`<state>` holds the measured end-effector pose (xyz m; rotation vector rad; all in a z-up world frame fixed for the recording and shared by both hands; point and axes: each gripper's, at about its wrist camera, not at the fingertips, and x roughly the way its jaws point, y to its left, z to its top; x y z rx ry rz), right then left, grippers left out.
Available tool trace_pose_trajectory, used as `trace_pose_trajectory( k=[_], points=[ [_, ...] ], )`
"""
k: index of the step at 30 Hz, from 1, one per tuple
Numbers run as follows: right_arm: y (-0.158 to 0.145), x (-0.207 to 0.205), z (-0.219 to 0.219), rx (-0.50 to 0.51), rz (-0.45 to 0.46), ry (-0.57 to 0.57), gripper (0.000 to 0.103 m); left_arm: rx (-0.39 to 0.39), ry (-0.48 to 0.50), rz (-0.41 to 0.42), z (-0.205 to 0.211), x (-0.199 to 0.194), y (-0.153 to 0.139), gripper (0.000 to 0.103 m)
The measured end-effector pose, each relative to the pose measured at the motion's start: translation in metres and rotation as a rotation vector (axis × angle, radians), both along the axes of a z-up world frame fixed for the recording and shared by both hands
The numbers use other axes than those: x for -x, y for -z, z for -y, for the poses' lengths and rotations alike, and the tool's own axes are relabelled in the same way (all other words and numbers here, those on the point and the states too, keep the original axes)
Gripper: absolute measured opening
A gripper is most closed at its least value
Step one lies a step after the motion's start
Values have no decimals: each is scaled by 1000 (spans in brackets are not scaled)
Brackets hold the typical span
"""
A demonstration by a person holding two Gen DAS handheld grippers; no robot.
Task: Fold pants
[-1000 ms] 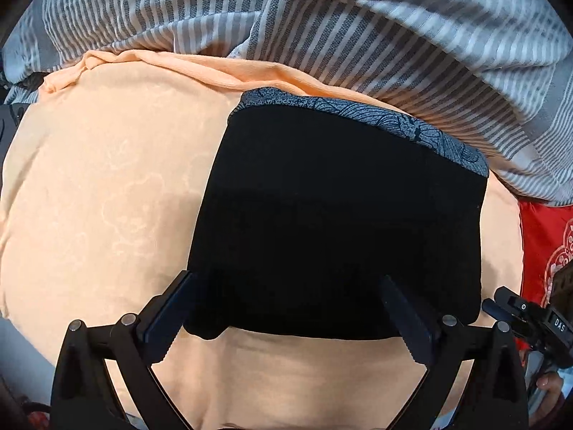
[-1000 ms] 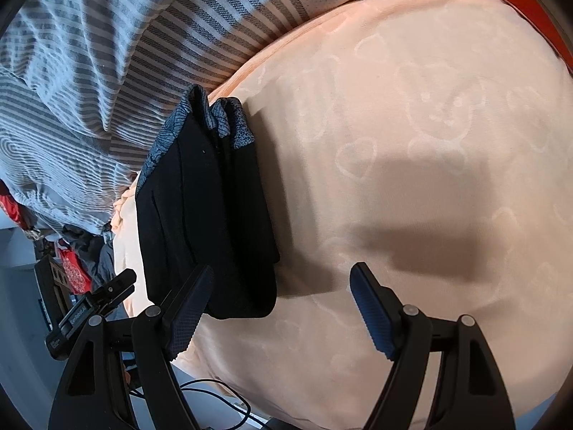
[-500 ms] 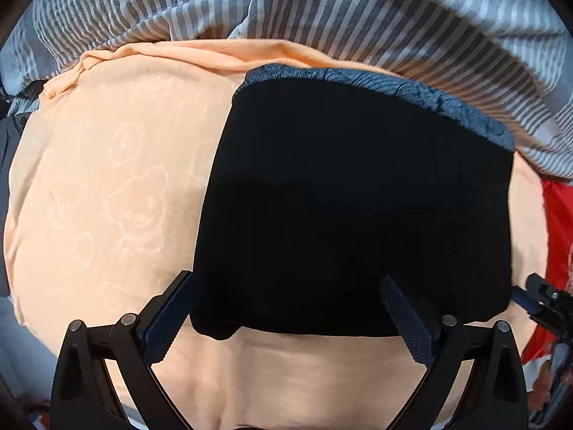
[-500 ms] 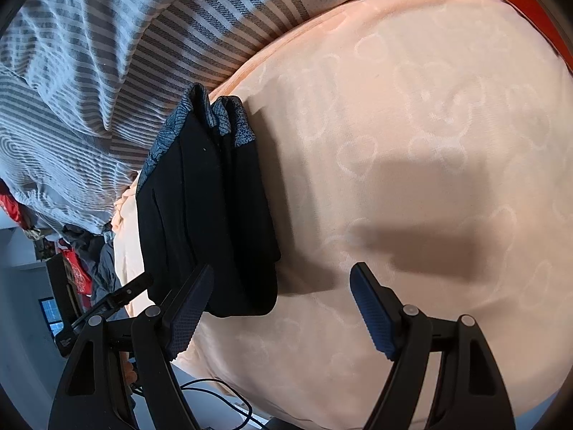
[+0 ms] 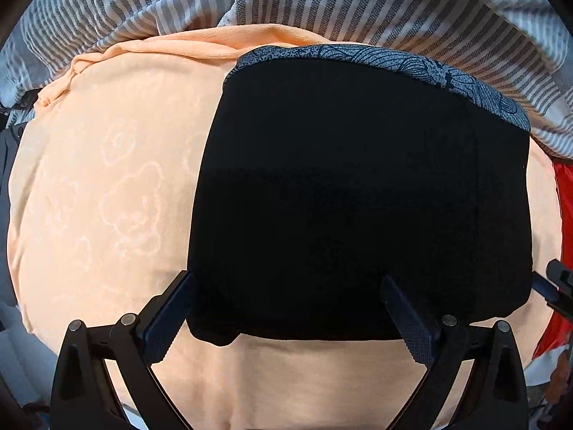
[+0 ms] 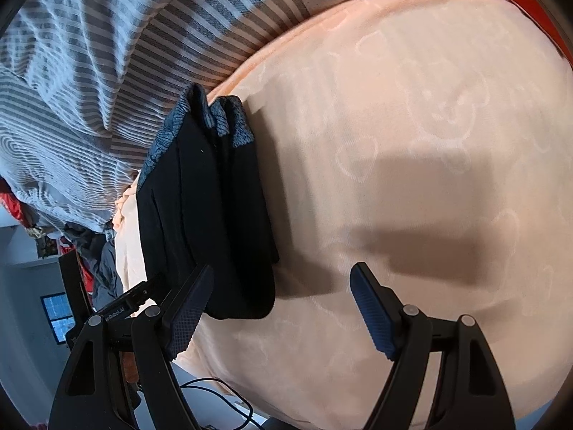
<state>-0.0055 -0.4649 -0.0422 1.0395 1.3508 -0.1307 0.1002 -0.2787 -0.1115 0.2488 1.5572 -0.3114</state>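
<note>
Black cloth fills the left wrist view: the pants (image 5: 358,197) lie as a compact folded block on the peach blanket (image 5: 107,179), patterned grey waistband (image 5: 394,61) along the far edge, tucked close under the striped bedding (image 5: 322,3). Against half a second back the block looks a touch smaller and the waistband print sharper, so the left gripper (image 5: 286,308) has eased away a little; its jaws stand wide apart, holding nothing, tips just over the near edge of the block. The right gripper (image 6: 279,308) has hardly shifted: jaws spread, empty, its left tip just beside the stack's near corner. From that side the pants (image 6: 207,215) show several layers lying flush. My read: the folding looks essentially done and both tools are letting it be. Room to move? Plenty of bare blanket (image 6: 429,179) to the right of the stack and toward the near side; the far edge is hemmed in by the striped bedding (image 6: 107,71)
</note>
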Motion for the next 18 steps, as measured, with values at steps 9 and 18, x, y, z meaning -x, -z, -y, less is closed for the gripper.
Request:
trace_pose_trajectory(
  k=[9, 18],
  points=[
    [5, -11, -1, -21, 6, -58, 82, 57, -17, -21, -14, -6, -6, 102],
    [15, -19, 5, -35, 2, -90, 82, 160, -85, -36, -49, -52, -11, 102]
  ],
)
